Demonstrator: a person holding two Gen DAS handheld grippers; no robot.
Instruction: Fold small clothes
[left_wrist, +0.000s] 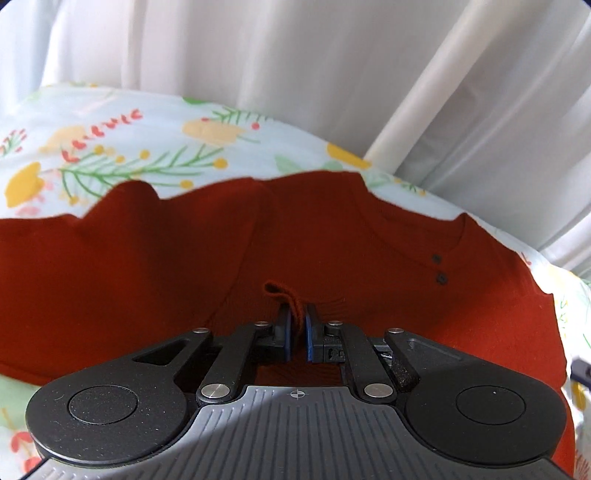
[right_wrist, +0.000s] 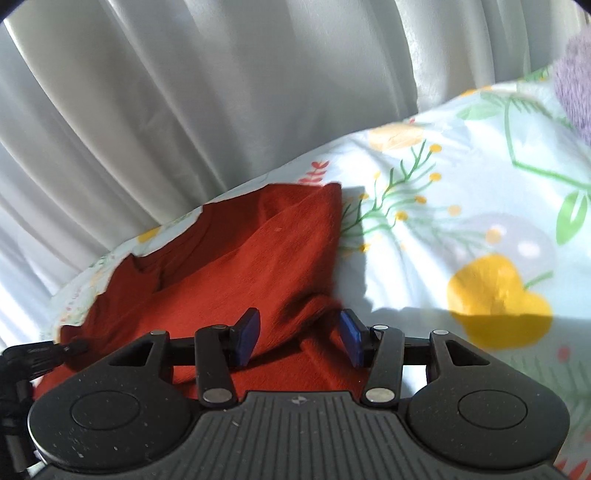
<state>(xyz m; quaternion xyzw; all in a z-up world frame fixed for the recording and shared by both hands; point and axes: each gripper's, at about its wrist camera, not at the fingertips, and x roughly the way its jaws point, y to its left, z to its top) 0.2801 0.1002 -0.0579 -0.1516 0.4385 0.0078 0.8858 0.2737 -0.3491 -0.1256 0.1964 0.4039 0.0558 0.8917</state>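
Note:
A small rust-red knit top (left_wrist: 147, 280) with two dark buttons (left_wrist: 439, 268) at its neckline lies spread on a floral bedsheet (left_wrist: 122, 147). My left gripper (left_wrist: 298, 314) is shut on a small fold of the red fabric, pinched between its blue pads (left_wrist: 310, 332). In the right wrist view the same red top (right_wrist: 236, 266) lies partly folded over itself. My right gripper (right_wrist: 299, 328) is open, its blue pads (right_wrist: 248, 334) straddling a bunched edge of the top at its right side without closing on it.
White curtains (left_wrist: 295, 55) hang behind the bed, also in the right wrist view (right_wrist: 184, 92). A purple fuzzy object (right_wrist: 576, 77) sits at the far right on the sheet. The left gripper's dark body (right_wrist: 33, 354) shows at the left edge.

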